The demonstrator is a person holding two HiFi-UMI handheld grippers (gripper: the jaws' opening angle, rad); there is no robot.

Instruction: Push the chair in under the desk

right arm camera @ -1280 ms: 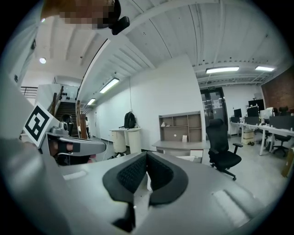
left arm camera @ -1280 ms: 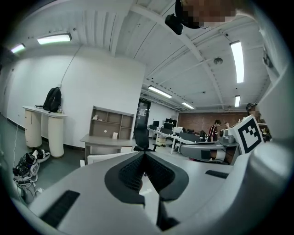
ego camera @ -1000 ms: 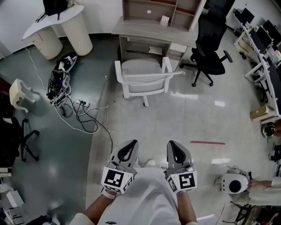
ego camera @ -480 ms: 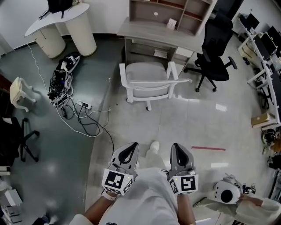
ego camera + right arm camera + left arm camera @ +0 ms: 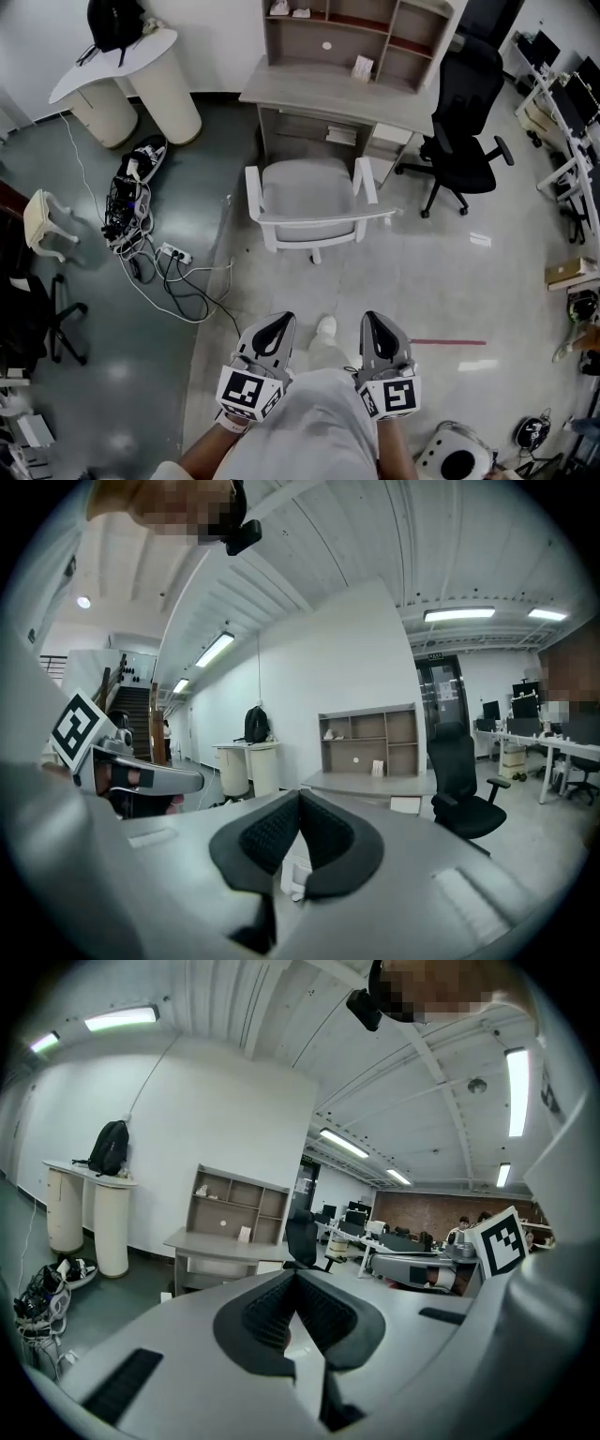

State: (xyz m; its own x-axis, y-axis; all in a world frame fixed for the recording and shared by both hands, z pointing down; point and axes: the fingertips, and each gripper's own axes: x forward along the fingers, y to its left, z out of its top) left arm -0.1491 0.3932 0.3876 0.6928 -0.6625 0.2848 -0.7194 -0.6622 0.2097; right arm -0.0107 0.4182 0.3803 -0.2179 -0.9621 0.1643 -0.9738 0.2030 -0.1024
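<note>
Both grippers are low in the head view, side by side, held close to the person's body. Left gripper [image 5: 278,321]: jaws closed together, nothing between them; its own view shows the pads meeting at the tip [image 5: 296,1275]. Right gripper [image 5: 372,319]: same, jaws pressed together and empty [image 5: 300,795]. Neither touches anything.

White armchair [image 5: 313,201] stands on the light floor just in front of the grey desk [image 5: 328,89], its backrest toward the person and its seat toward the desk. It is well apart from both grippers. Can't tell whether its front edge is under the desktop. The desk carries an open shelf hutch [image 5: 361,33].

Black office chair [image 5: 466,117] is right of the desk. White counter [image 5: 117,58] at upper left carries a black backpack [image 5: 112,21]. Tangled cables and a power strip [image 5: 155,246] lie on the dark floor to the left. Red tape strip [image 5: 448,342] is on the floor right of the right gripper. Person's shoe [image 5: 325,326] shows between the grippers.
</note>
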